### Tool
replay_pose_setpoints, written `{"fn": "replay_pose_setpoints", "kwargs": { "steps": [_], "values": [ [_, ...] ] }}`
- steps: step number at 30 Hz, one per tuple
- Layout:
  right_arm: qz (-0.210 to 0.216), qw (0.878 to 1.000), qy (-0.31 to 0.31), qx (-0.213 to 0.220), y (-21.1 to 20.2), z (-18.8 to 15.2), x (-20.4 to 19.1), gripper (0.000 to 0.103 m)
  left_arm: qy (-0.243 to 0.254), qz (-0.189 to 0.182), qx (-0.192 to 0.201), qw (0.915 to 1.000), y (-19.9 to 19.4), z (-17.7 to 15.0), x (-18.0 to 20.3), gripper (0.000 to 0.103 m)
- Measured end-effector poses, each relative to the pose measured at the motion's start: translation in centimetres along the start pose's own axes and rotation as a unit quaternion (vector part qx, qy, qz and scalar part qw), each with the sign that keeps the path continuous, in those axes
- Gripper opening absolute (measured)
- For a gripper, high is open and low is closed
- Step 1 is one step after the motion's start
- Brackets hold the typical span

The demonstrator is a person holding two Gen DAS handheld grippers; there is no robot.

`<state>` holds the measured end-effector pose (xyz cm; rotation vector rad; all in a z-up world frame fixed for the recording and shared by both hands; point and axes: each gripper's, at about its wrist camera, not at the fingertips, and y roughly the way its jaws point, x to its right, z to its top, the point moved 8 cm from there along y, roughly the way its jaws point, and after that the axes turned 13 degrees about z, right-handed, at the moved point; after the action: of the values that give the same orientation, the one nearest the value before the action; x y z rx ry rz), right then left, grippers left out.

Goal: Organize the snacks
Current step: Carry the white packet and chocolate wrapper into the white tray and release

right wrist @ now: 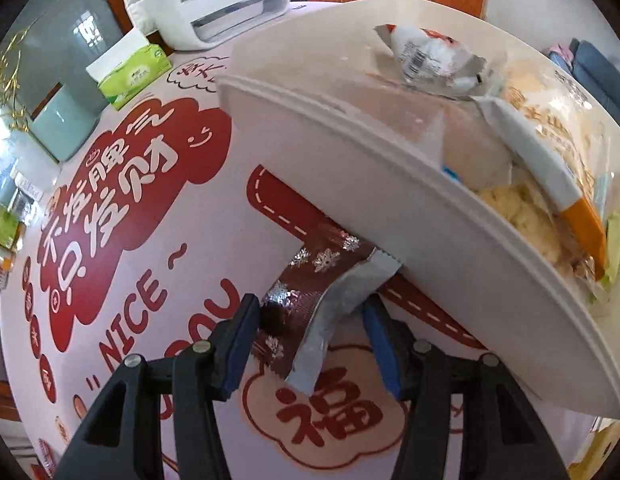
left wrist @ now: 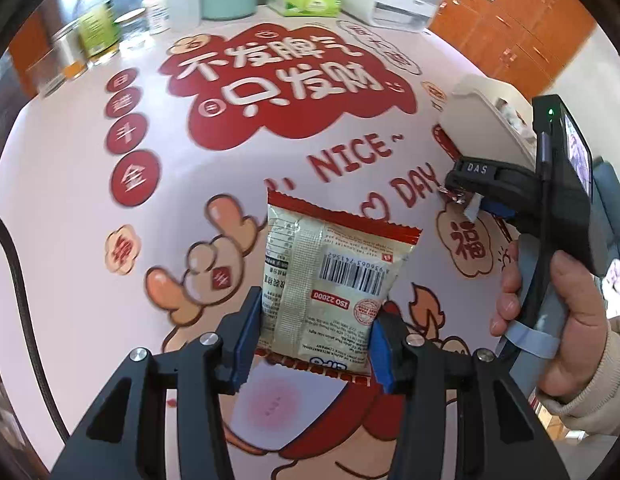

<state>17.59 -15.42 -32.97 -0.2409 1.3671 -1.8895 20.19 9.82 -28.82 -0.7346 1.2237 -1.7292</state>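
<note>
Left wrist view: left gripper [left wrist: 315,334] is clamped on a cream snack packet [left wrist: 325,276] with red ends, barcode side up, at lower centre of frame above the printed tablecloth [left wrist: 150,168].

Right gripper [left wrist: 463,196] appears at right of frame, held by the right hand [left wrist: 549,320], near the white bin [left wrist: 481,120].

Right wrist view: right gripper [right wrist: 310,336] is closed on a dark red snowflake wrapper [right wrist: 306,300], lower centre, just beside the white bin [right wrist: 389,200] wall. The bin holds several snack bags [right wrist: 549,152].
</note>
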Motion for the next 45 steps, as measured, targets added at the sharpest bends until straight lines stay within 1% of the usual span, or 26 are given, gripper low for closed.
{"fn": "replay_pose_setpoints", "kwargs": {
  "steps": [1, 2, 3, 4, 7, 11, 13, 16, 19, 22, 24, 26, 28, 31, 33, 37, 39, 43, 45],
  "values": [
    [-0.007, 1.000, -0.011, 0.000, 0.1, 0.0, -0.1, 0.050, -0.005, 0.004, -0.001, 1.0000, -0.2, -0.2, -0.4, 0.047],
    [-0.007, 1.000, -0.022, -0.001, 0.1, 0.0, -0.3, 0.043, -0.008, 0.006, 0.000, 0.9999, -0.3, -0.3, -0.6, 0.047],
    [-0.002, 1.000, -0.031, -0.002, 0.1, -0.1, -0.6, 0.042, -0.011, 0.008, 0.001, 0.9999, -0.4, -0.3, -0.8, 0.047],
    [0.002, 0.999, -0.039, -0.006, 0.0, -0.3, -0.7, 0.038, -0.015, 0.012, 0.002, 0.9998, -0.8, -0.4, -0.9, 0.047],
    [0.019, 0.998, -0.063, -0.019, -0.2, -0.8, -1.2, 0.034, -0.023, 0.014, 0.007, 0.9996, -1.6, -0.5, -1.0, 0.047],
    [0.048, 0.992, -0.107, -0.047, -1.5, -2.2, -1.8, 0.027, -0.024, 0.020, 0.018, 0.9993, -3.1, -0.5, -0.2, 0.047],
    [0.073, 0.987, -0.128, -0.067, -2.6, -3.3, -1.9, 0.026, -0.024, 0.019, 0.026, 0.9992, -4.1, -0.5, 0.4, 0.047],
    [0.102, 0.977, -0.171, -0.071, -4.8, -4.4, -2.2, 0.025, -0.022, 0.016, 0.037, 0.9989, -5.6, -0.5, 1.8, 0.047],
    [0.137, 0.966, -0.211, -0.064, -7.6, -5.0, -2.4, 0.025, -0.020, 0.009, 0.047, 0.9987, -7.0, -0.3, 3.7, 0.047],
    [0.165, 0.953, -0.251, -0.042, -11.1, -4.7, -2.2, 0.025, -0.014, -0.006, 0.057, 0.9983, -8.5, 0.3, 6.6, 0.047],
    [0.178, 0.947, -0.266, -0.020, -13.7, -3.8, -1.4, 0.025, -0.009, -0.010, 0.062, 0.9980, -9.2, 1.0, 8.6, 0.047],
    [0.187, 0.945, -0.270, -0.002, -15.8, -2.7, -0.1, 0.025, -0.001, -0.014, 0.070, 0.9974, -10.3, 1.9, 11.2, 0.047],
    [0.195, 0.943, -0.268, 0.017, -17.7, -1.2, 1.5, 0.025, 0.006, -0.017, 0.082, 0.9965, -11.6, 3.1, 14.1, 0.047],
    [0.199, 0.941, -0.268, 0.051, -20.5, 1.9, 4.3, 0.025, 0.007, -0.024, 0.091, 0.9955, -13.2, 5.0, 18.2, 0.047],
    [0.202, 0.941, -0.265, 0.061, -21.6, 3.8, 5.9, 0.025, 0.007, -0.026, 0.095, 0.9951, -14.0, 6.6, 20.9, 0.047],
    [0.210, 0.939, -0.258, 0.081, -23.5, 7.9, 9.2, 0.025, 0.002, -0.009, 0.105, 0.9944, -15.0, 9.9, 25.4, 0.047],
    [0.214, 0.936, -0.265, 0.093, -24.3, 10.1, 10.6, 0.025, -0.004, -0.007, 0.108, 0.9942, -15.2, 11.4, 27.2, 0.047],
    [0.213, 0.928, -0.285, 0.109, -24.7, 14.0, 11.8, 0.026, -0.013, 0.010, 0.118, 0.9928, -15.5, 14.5, 30.4, 0.047],
    [0.211, 0.925, -0.296, 0.113, -24.6, 15.5, 11.9, 0.026, -0.018, 0.020, 0.121, 0.9923, -15.3, 15.7, 31.2, 0.047]
  ]
}}
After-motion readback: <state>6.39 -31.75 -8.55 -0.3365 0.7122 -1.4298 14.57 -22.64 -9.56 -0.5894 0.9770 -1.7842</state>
